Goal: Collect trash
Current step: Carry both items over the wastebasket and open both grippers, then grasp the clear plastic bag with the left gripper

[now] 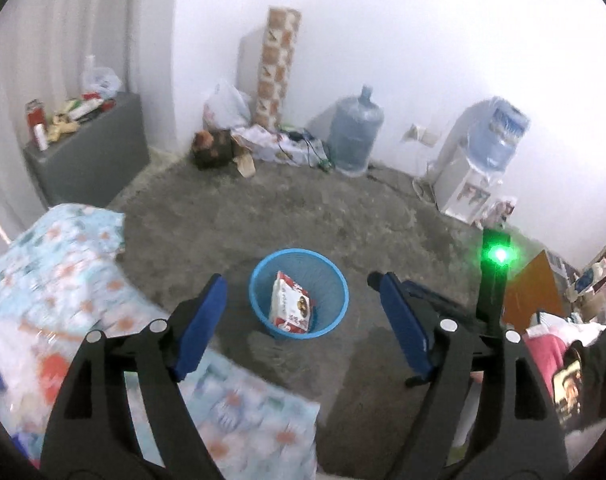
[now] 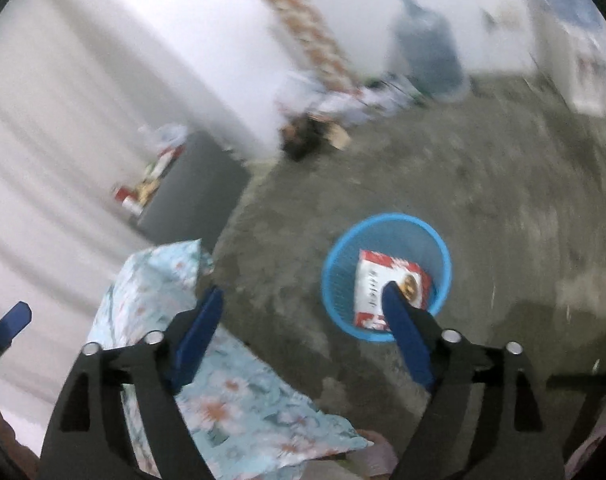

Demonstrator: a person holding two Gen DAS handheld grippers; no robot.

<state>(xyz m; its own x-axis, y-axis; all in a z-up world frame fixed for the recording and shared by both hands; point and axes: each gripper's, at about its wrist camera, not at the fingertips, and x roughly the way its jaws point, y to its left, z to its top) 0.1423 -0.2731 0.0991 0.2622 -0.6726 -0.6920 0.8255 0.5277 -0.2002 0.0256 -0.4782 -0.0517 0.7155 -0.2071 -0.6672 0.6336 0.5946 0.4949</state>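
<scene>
Two fisheye views look down across a rough grey concrete floor [image 1: 287, 208] toward a white wall. In the left wrist view, a round sky-blue plastic mesh wastebasket [image 1: 299, 294] stands low in the centre of the frame. Inside it a red-and-white printed snack packet [image 1: 290, 304] leans against the wall of the basket.

The left gripper [image 1: 299, 320] shows its two blue-padded black fingers spread wide at the bottom of the frame, nothing between them. The basket appears in the gap, far below. In the blurred right wrist view, the right gripper [image 2: 303, 316] is also spread wide and empty. Its right pad crosses in front of the packet without touching it.

A pale blue floral bedcover [image 1: 63, 280] fills the lower left of both views. Against the far wall in the upper centre are a tall patterned cardboard tube [image 1: 277, 68], a white plastic bag [image 1: 227, 104] and a scatter of paper and a dark bundle [image 1: 211, 148].

The packet looks safely binned. The likely risk now is misjudging what counts as trash: the heap by the wall mixes scraps with cables. A fast reach could also knock the light basket over and spill the packet.
</scene>
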